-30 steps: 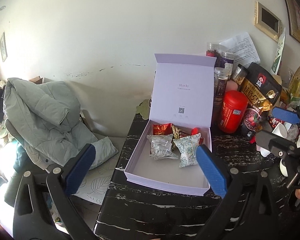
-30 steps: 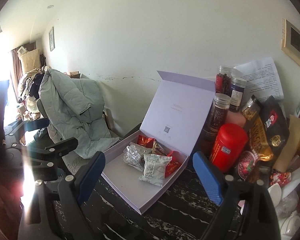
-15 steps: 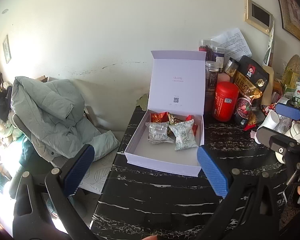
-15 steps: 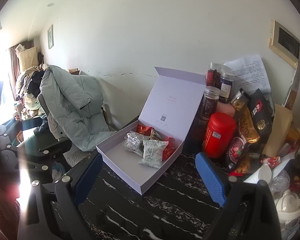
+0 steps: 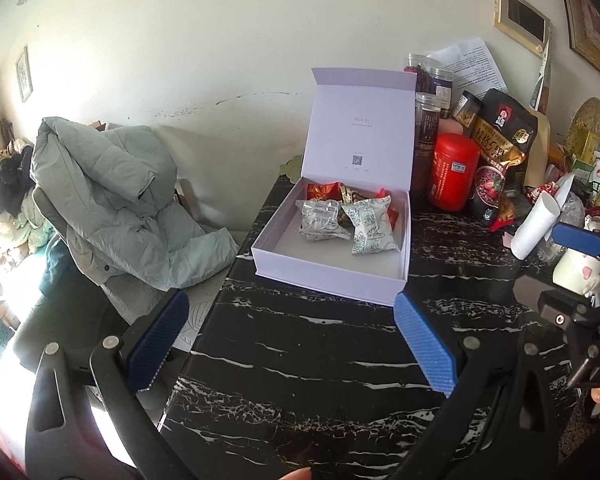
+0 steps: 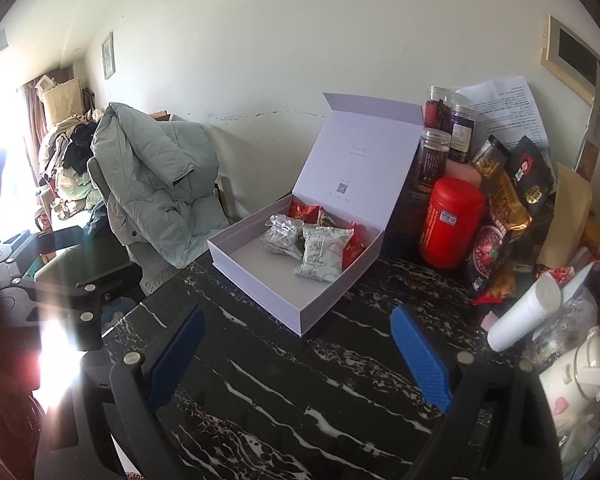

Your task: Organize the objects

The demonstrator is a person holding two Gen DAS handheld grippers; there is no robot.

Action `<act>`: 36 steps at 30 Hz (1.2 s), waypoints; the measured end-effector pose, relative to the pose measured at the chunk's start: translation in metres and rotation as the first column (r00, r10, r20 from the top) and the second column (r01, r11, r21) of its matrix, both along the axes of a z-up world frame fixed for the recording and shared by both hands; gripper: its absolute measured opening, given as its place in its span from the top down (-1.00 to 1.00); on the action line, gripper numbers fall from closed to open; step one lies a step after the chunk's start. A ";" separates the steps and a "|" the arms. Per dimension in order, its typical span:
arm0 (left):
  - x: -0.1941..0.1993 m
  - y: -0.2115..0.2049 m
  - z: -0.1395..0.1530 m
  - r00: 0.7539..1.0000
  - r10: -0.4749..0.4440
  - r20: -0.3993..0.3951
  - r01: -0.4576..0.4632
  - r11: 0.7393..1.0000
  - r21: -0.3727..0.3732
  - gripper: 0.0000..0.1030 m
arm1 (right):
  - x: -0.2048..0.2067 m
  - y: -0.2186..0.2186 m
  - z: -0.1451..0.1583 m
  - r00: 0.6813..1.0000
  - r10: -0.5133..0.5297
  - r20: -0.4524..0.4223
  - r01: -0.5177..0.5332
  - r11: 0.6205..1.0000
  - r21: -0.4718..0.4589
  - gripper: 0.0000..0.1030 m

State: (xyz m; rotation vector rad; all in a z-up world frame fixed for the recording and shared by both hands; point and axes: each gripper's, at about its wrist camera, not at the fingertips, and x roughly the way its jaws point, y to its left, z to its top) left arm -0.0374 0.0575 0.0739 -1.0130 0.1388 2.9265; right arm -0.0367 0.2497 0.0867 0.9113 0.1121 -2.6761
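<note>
A pale lilac gift box (image 5: 324,276) (image 6: 260,280) stands on the black marble table (image 5: 320,368) (image 6: 300,408) with its lid upright. Inside lie two pale green snack packets (image 5: 370,224) (image 6: 324,254) and red wrapped sweets (image 5: 322,191) (image 6: 302,211) behind them. My left gripper (image 5: 292,344) is open and empty, well short of the box's front wall. My right gripper (image 6: 296,354) is also open and empty, hanging over bare table in front of the box. The right gripper's blue pad (image 5: 578,238) shows at the right edge of the left wrist view.
Right of the box crowd a red canister (image 5: 454,170) (image 6: 450,222), dark jars (image 6: 434,160), snack bags (image 5: 500,140) (image 6: 504,216), a white roll (image 5: 536,226) (image 6: 526,316) and a white mug (image 6: 576,376). A grey-green jacket (image 5: 112,200) (image 6: 160,184) drapes a chair left of the table.
Both grippers have pulled back from the box, so it looks smaller and more table shows in front. Both stay open and empty.
</note>
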 end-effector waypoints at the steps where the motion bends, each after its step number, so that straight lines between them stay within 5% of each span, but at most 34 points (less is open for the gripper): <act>1: 0.003 0.000 -0.002 1.000 0.001 0.002 -0.001 1.000 0.000 -0.99 | 0.002 -0.001 -0.002 1.000 0.008 0.004 -0.008 1.000 0.000 -0.84; 36: 0.021 -0.002 -0.023 0.998 -0.009 0.057 0.008 1.000 0.025 -0.99 | 0.011 -0.015 -0.013 0.998 0.045 0.035 -0.046 0.999 0.027 -0.84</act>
